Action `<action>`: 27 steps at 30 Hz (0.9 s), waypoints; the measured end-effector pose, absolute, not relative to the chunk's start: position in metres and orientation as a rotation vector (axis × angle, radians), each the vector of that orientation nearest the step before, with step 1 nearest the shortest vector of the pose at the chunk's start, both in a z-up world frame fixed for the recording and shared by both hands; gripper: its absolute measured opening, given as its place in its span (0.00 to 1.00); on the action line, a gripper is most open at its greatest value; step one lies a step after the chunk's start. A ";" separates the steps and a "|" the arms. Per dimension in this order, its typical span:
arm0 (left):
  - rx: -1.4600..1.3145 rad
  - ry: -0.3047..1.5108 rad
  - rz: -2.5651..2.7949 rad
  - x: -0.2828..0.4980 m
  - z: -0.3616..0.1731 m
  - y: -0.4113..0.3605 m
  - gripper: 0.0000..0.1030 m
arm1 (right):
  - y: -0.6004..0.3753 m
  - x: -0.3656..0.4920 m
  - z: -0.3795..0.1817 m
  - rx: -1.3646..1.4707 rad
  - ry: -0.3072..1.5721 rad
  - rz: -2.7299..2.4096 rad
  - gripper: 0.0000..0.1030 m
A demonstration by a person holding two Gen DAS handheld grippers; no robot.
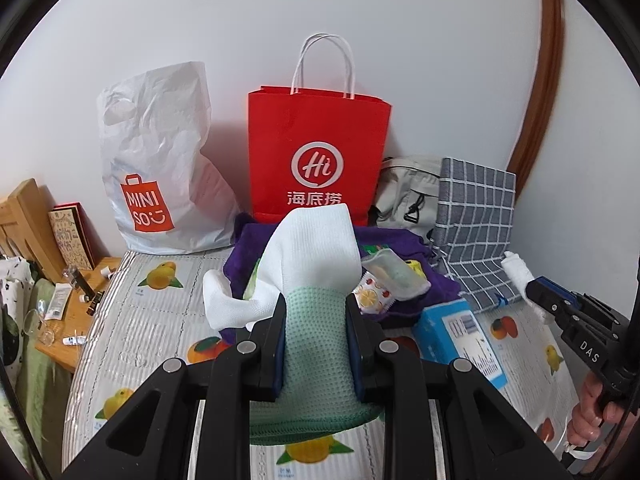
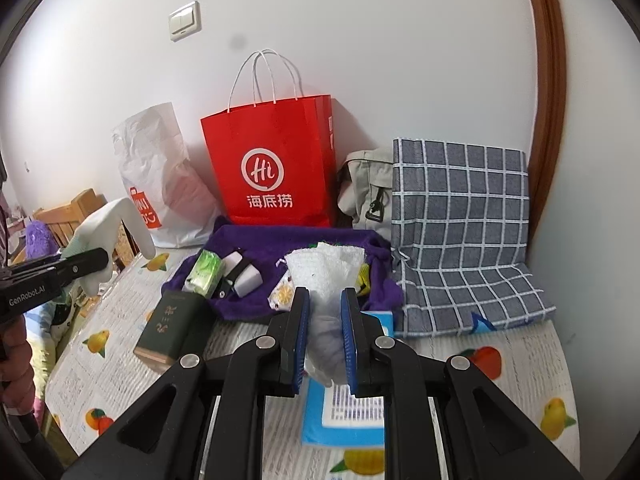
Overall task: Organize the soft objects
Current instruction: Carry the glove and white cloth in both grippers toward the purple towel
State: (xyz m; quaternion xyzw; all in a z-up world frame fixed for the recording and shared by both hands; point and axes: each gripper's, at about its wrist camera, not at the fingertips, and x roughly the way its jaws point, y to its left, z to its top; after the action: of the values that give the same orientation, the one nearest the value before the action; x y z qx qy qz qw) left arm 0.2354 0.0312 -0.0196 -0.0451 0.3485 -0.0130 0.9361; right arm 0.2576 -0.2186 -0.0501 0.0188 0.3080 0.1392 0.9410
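Note:
My left gripper (image 1: 315,312) is shut on a white and mint-green sock (image 1: 310,264) and holds it up over the table; it also shows at the left of the right wrist view (image 2: 105,227). My right gripper (image 2: 325,304) is shut on a white cloth (image 2: 326,280), held above the purple towel (image 2: 296,248). The right gripper appears at the right edge of the left wrist view (image 1: 538,290) with the white cloth (image 1: 516,268) in it. The purple towel (image 1: 404,240) lies in front of the red paper bag (image 1: 316,152).
A white Miniso bag (image 1: 160,168), red bag (image 2: 272,164), beige bag (image 2: 368,188) and grey checked cushion (image 2: 460,216) stand at the wall. On the towel lie a green pack (image 2: 204,272) and white items (image 2: 244,276). A dark book (image 2: 170,324) and blue box (image 1: 460,332) lie on the fruit-print cloth (image 1: 152,328).

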 end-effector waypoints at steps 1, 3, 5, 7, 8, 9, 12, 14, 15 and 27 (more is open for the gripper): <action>-0.091 0.712 -0.019 0.240 -0.020 0.033 0.22 | -0.218 0.262 -0.050 0.039 0.629 0.286 0.16; -0.094 0.717 -0.010 0.248 -0.020 0.035 0.22 | -0.216 0.271 -0.048 0.036 0.627 0.289 0.16; -0.099 0.719 -0.005 0.257 -0.020 0.037 0.22 | -0.214 0.283 -0.047 0.036 0.628 0.296 0.16; -0.103 0.718 -0.004 0.264 -0.020 0.039 0.22 | -0.213 0.292 -0.047 0.037 0.634 0.304 0.16; -0.107 0.717 -0.002 0.267 -0.020 0.040 0.22 | -0.212 0.298 -0.048 0.042 0.639 0.309 0.16; -0.111 0.715 -0.001 0.271 -0.019 0.041 0.22 | -0.211 0.303 -0.048 0.047 0.644 0.313 0.16; -0.118 0.714 0.002 0.281 -0.018 0.043 0.22 | -0.208 0.314 -0.051 0.055 0.654 0.316 0.16; -0.120 0.714 0.002 0.288 -0.018 0.044 0.22 | -0.207 0.321 -0.052 0.058 0.658 0.316 0.16; -0.123 0.715 0.001 0.292 -0.018 0.045 0.22 | -0.206 0.327 -0.053 0.061 0.660 0.317 0.16; -0.135 0.701 0.006 0.337 -0.013 0.051 0.22 | -0.199 0.373 -0.045 0.058 0.644 0.312 0.16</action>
State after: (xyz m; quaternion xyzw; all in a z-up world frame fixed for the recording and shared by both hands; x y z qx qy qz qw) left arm 0.3367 0.0514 -0.0129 -0.0662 0.3429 0.0031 0.9370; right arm 0.3727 -0.1994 -0.0447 0.0286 0.3149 0.1527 0.9363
